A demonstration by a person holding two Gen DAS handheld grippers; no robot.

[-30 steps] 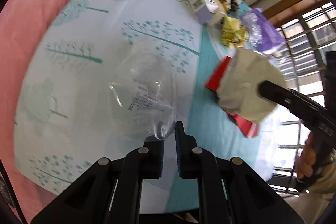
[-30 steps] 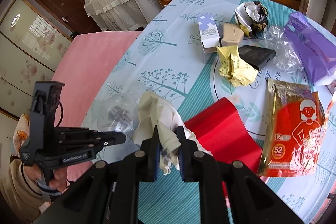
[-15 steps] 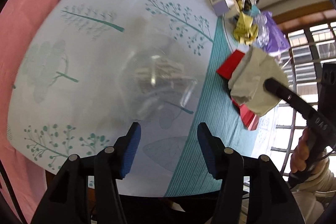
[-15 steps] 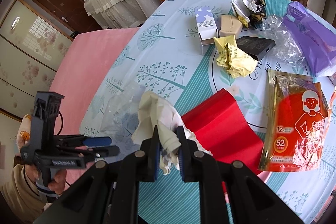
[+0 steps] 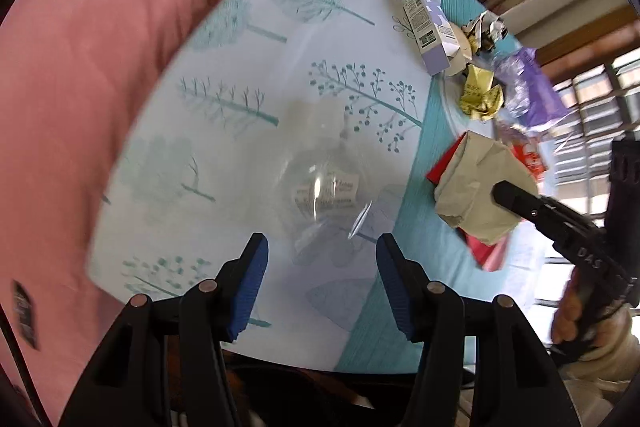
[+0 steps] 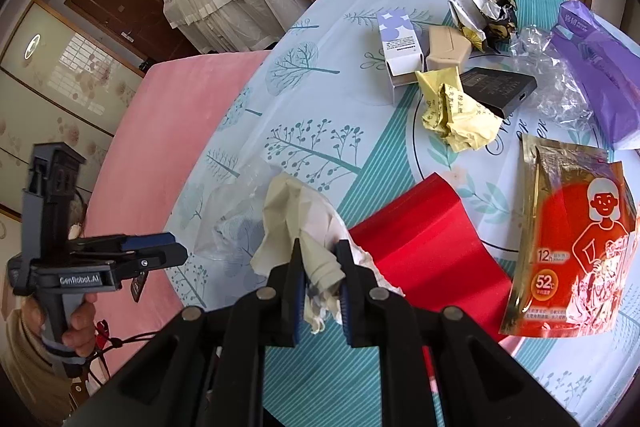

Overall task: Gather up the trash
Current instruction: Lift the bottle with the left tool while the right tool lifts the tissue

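Observation:
A clear plastic bag (image 5: 328, 187) lies on the tree-print tablecloth (image 5: 248, 75), just ahead of my left gripper (image 5: 322, 259), which is open and empty. The bag also shows in the right wrist view (image 6: 236, 219). My right gripper (image 6: 320, 263) is shut on a crumpled beige paper wad (image 6: 296, 215) and holds it above the table near the bag. In the left wrist view the wad (image 5: 480, 191) hangs from the right gripper to the right of the bag.
More trash lies further back: a red sheet (image 6: 424, 251), a red foil pouch (image 6: 576, 243), yellow crumpled paper (image 6: 452, 111), a white-purple carton (image 6: 398, 47), a black box (image 6: 500, 89), a purple bag (image 6: 600, 67). A pink cushion (image 6: 168, 147) borders the table's left side.
My left gripper has opened and let go of the clear bag, then drawn back a little. The right gripper keeps the paper wad and has shifted slightly.

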